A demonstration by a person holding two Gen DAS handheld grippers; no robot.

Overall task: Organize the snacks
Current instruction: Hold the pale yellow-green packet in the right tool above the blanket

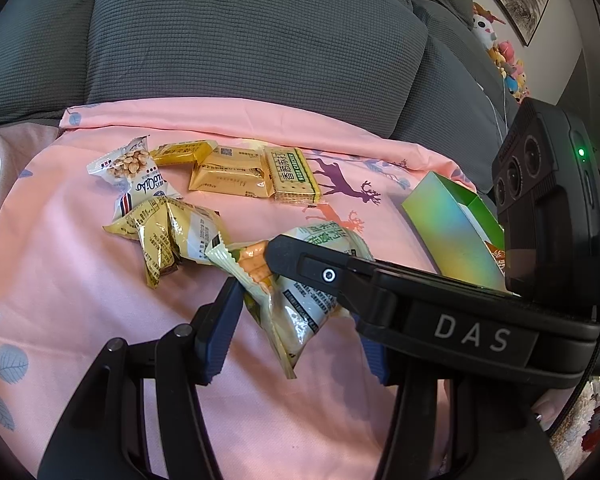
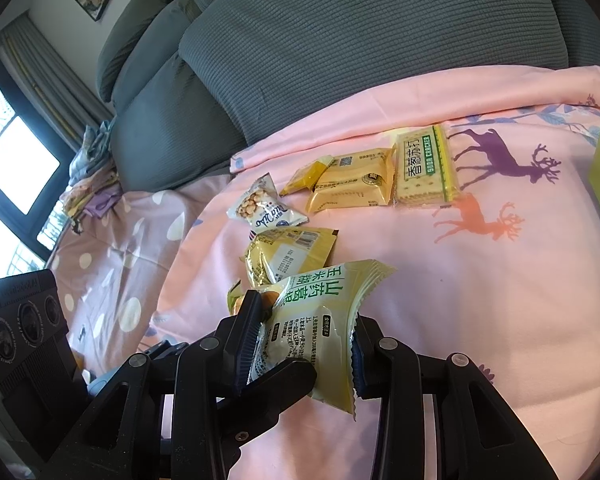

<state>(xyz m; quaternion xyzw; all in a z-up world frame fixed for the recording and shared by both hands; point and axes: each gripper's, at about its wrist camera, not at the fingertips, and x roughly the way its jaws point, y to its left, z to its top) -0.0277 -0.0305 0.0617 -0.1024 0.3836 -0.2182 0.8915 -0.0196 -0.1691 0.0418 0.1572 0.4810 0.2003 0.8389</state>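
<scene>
Six snack packets [image 1: 236, 178] on the pink sheet [image 1: 80, 280] — right gripper [image 2: 304, 350] jaws clamp one pouch [image 2: 320, 320]; left gripper [image 1: 296, 332] jaws open around it.

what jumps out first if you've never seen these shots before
The pale yellow-green snack packet sits right up front, squeezed between the right gripper fingers, with the left gripper around it too. Behind it, more snack packets lie scattered on the pink deer-print sheet, and an open green box stands at the right.
</scene>
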